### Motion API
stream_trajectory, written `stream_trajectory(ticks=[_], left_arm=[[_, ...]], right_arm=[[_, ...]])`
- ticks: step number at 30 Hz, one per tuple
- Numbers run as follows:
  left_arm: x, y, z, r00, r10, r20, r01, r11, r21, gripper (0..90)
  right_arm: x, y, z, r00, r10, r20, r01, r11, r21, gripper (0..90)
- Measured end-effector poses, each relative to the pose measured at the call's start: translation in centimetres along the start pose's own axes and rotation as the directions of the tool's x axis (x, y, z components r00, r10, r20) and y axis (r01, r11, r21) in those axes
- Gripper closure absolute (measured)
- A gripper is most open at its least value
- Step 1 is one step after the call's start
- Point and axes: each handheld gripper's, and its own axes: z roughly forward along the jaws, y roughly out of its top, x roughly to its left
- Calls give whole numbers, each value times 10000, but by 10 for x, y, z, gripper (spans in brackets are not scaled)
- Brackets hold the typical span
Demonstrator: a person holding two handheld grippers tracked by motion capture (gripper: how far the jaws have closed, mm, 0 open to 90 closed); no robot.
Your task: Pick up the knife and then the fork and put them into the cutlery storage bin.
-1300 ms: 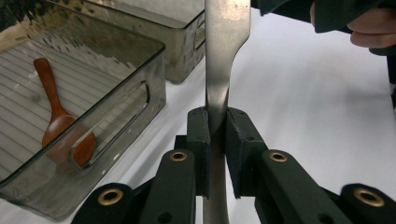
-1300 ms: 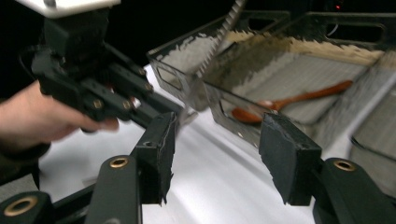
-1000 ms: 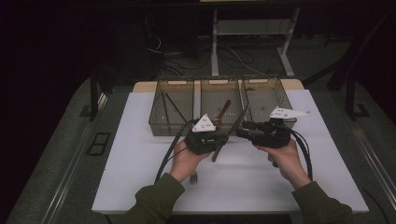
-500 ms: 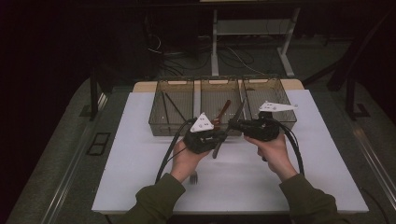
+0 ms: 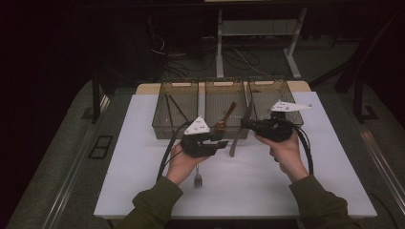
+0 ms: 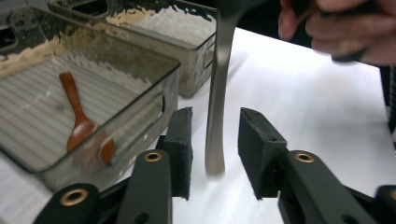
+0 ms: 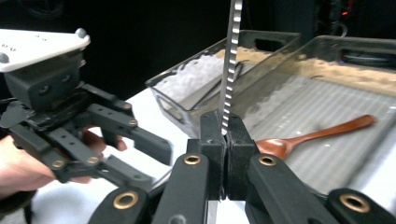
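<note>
Knife, thin serrated metal, seemingly clamped in right tool.

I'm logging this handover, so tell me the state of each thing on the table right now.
Knife: gripped by the blade in the shut right tool, handle end between the left jaws.
Left tool: open, jaws just widened, pads clear of the knife.
Wooden spoon: lying in the middle bin.
Fork: flat on the table.
</note>
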Motion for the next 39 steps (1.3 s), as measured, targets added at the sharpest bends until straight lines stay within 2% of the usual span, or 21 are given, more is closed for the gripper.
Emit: stream_trajectory(ticks=[10,20,24,27,29,31,34,39], left_arm=[[4,-31,-34,9997,206,164,-207,9998,14,507],[5,-62,-68,9999,-97,-130,98,9999,88,413],[5,-73,-79,9997,-168,-183,171,9998,137,352],[6,-81,-85,9994,-199,-273,205,9995,240,314],[5,-85,-88,9992,-274,-300,281,9993,245,291],[5,-89,-91,9990,-313,-307,322,9991,262,275],[6,-90,-92,9989,-323,-336,331,9992,241,260],[6,-89,-92,9991,-291,-319,297,9994,170,237]], right_arm=[[-21,16,-36,9947,-128,1022,133,9999,-44,875],[-39,44,-67,9844,-151,1756,277,9972,-693,876],[-48,57,-78,9740,-231,2252,407,9964,-738,876],[-58,62,-81,9577,-418,2846,574,9972,-469,876],[-68,64,-84,9540,-309,2982,466,9979,-459,876],[-76,66,-86,9422,-451,3319,593,9977,-329,876],[-89,67,-90,9296,-351,3669,429,9990,-131,876],[-108,64,-92,9031,-393,4276,248,9989,395,876]])
